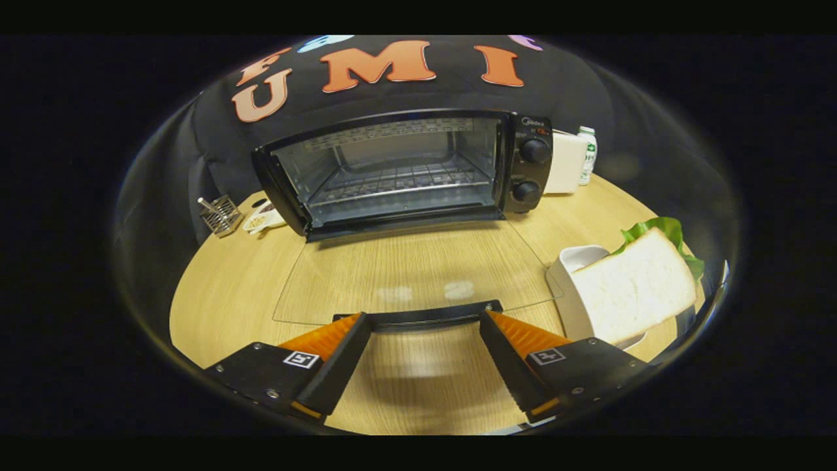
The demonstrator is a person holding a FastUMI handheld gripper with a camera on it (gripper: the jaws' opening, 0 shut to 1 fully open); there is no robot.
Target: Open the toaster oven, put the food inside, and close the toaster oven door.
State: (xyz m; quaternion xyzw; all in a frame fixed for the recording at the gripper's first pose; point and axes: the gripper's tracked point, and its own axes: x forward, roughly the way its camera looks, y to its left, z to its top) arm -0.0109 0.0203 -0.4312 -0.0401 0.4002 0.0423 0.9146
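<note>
Light wood-grain round tabletop (229, 294) — soft glare patches near its middle. Black cloth booth wall (216, 140) behind, draped to the table edge — dim surroundings.

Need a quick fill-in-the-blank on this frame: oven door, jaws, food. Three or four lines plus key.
1. The toaster oven glass door is folded down fully ____.
2. The gripper jaws stand ____, spread at either end of the door handle.
3. The bread slice sits in a white ____ beside the door.
4. The wire rack inside the oven is ____.

Missing words: open; open; dish; empty
</note>
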